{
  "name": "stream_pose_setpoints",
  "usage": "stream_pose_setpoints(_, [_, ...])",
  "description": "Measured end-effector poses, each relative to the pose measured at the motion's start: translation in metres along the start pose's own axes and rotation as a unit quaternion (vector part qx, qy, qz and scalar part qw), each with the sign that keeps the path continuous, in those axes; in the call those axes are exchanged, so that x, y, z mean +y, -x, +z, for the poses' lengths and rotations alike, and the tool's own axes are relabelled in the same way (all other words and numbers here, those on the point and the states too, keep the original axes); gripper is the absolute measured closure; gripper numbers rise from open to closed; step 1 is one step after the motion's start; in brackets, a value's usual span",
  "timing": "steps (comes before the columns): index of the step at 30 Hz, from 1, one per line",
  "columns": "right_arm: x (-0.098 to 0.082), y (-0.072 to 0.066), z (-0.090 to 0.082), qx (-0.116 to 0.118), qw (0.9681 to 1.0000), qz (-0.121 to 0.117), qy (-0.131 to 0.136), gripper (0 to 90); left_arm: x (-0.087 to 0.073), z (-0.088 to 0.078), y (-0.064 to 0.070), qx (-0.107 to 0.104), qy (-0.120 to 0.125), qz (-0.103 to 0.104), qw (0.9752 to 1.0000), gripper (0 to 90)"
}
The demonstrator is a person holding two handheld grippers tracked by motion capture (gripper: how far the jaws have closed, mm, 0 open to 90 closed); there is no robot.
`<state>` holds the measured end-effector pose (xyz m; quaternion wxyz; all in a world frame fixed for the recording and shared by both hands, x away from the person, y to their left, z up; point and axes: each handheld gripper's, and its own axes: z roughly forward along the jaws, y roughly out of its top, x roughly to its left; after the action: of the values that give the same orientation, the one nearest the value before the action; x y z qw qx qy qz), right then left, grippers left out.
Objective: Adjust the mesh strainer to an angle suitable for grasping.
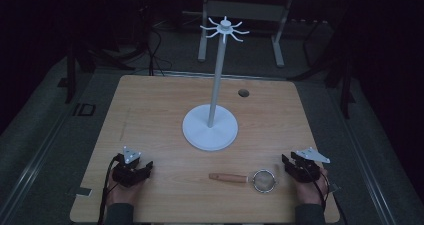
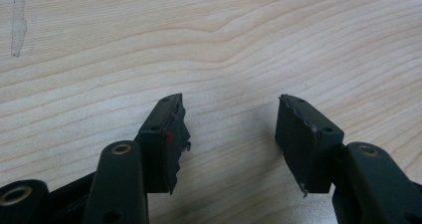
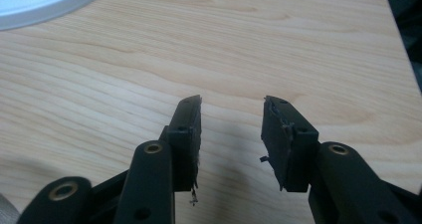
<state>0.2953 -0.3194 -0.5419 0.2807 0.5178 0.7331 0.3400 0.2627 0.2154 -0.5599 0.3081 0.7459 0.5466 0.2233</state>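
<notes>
Table (image 1: 150, 110) — stand (image 1: 210, 127), strainer (image 1: 252, 179).

Only one marking can be read: the letters "ID" (image 1: 83, 109), seen in the high view on the dark floor just left of the worktop (image 1: 150, 115).

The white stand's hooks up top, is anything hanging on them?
No. The hooks on the white stand look bare. The strainer lies flat on the table.

Pale matt wood-grain table (image 1: 150, 115), smooth white stand (image 1: 210, 130), wooden-handled metal-mesh strainer (image 1: 264, 180), matt black gripper pads (image 2: 164, 144)
</notes>
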Motion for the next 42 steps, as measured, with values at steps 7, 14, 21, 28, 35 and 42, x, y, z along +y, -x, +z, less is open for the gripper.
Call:
stream_pose_setpoints(7, [0.010,-0.009,-0.006,0.010,0.9994,-0.033,0.006,58.4,0.001,-0.006,0.003,-0.013,0.016,0.012,0.9997,45.5])
stream_pose_setpoints(14, [0.027,-0.018,-0.013,0.049,0.9969,-0.062,0.004,57.8,0.002,-0.008,0.003,-0.017,0.020,0.013,0.9996,45.4])
stream_pose_setpoints(21, [0.041,-0.024,-0.015,0.070,0.9947,-0.075,0.000,56.2,0.002,-0.012,0.000,-0.020,0.025,0.003,0.9995,45.6])
stream_pose_setpoints(28, [0.053,-0.036,-0.018,0.081,0.9888,-0.124,-0.015,56.4,0.003,-0.012,0.000,-0.022,0.025,0.007,0.9994,46.3])
stream_pose_setpoints(35, [0.062,-0.046,-0.017,0.095,0.9814,-0.164,-0.032,54.4,0.003,-0.011,0.002,-0.025,0.020,0.009,0.9994,46.6])
stream_pose_setpoints(42, [0.065,-0.053,-0.015,0.105,0.9745,-0.193,-0.045,52.9,0.002,-0.012,0.000,-0.028,0.023,0.000,0.9993,46.5])
